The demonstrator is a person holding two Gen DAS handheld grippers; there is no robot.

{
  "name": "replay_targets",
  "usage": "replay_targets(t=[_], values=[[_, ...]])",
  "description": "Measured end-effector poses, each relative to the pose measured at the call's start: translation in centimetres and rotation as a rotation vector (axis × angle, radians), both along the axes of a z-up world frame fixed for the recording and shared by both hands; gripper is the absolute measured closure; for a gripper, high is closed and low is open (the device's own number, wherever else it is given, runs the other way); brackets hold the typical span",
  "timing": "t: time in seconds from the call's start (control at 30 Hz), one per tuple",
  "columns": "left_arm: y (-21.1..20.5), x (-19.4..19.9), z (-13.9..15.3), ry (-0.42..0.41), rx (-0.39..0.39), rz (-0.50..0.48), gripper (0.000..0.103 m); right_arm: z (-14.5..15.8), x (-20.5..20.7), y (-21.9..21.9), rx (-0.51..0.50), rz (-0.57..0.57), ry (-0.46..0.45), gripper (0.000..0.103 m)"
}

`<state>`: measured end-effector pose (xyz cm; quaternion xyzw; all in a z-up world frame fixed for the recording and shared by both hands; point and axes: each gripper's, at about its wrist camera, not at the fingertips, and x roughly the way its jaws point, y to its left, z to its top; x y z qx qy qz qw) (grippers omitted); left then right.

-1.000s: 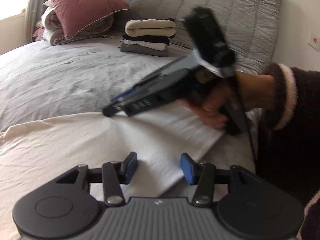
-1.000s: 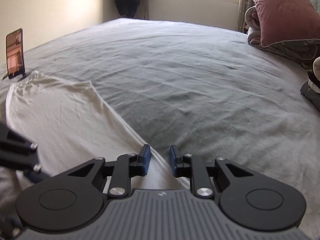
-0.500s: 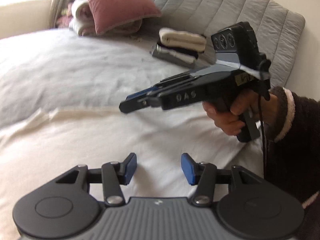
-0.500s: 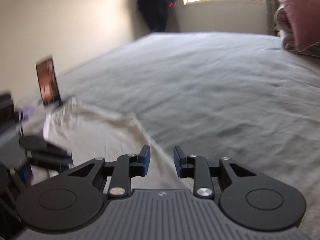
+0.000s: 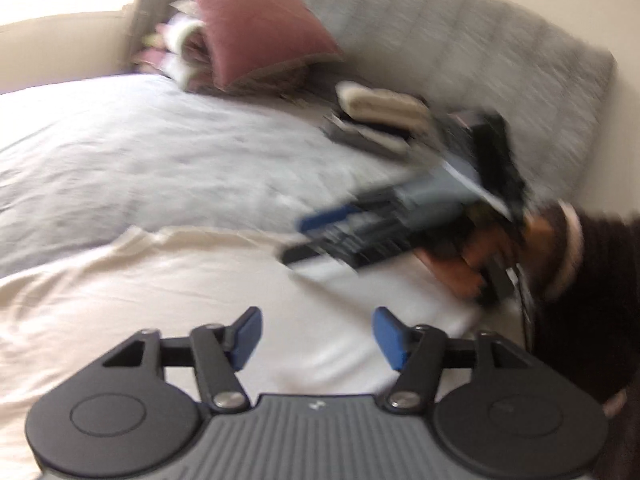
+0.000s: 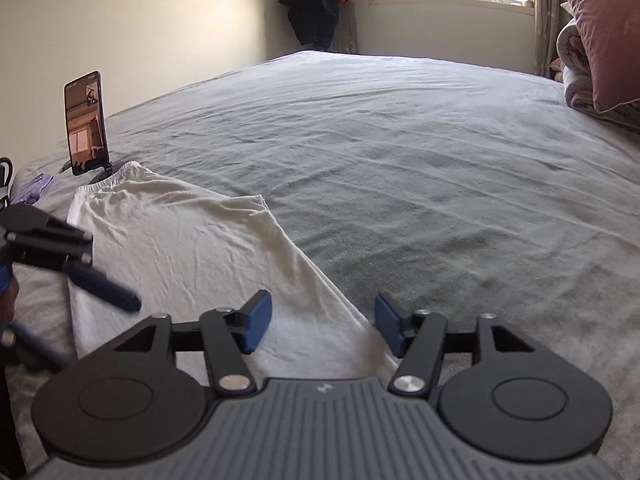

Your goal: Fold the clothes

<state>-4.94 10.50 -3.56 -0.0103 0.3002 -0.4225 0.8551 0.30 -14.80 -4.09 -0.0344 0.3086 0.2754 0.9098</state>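
- Bed (image 6: 400,168): grey sheet, fills most of both views.
- Cream garment (image 6: 188,248): flat on the sheet, lower left of the right wrist view; near end hidden behind the gripper body.
- Right gripper (image 6: 322,326): fingers spread wide, nothing held, over the garment's edge.
- Left gripper (image 5: 316,334): spread wide, empty, above the garment.
- Folded stack (image 5: 380,120): upper centre-right, blurred.
- Phone (image 6: 86,124): upright, left edge.

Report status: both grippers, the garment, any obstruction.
Left gripper open, empty, over the cream garment. Right gripper open, empty, at its edge. Garment flat on the bed. Phone on stand at its far end.
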Motion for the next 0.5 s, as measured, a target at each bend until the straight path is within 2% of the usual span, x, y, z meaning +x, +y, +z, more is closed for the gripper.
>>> replay_targets(t=[0.1,0.17,0.23,0.3,0.43,0.5], values=[[0.1,1.0,0.3,0.029,-0.050,0.087,0.022,0.4,-0.6,0.1,-0.010,-0.031,-0.025,0.031],[-0.2,1.5,0.5,0.038,-0.052,0.138,0.014,0.6,-0.9,0.2,-0.017,-0.052,-0.044,0.024],[-0.5,1.9,0.8,0.037,-0.043,0.194,0.007,1.1,-1.1,0.3,-0.013,-0.087,-0.042,0.023],[-0.7,2.2,1.0,0.034,-0.028,0.254,0.005,1.8,-1.2,0.2,0.000,-0.123,-0.025,0.020],[-1.7,2.1,0.8,0.036,0.056,0.304,0.005,3.4,-2.7,-1.3,0.068,-0.176,-0.001,0.002],[-2.3,2.1,0.7,0.036,0.100,0.319,0.005,4.0,-4.1,-2.3,0.070,-0.229,-0.002,0.001]])
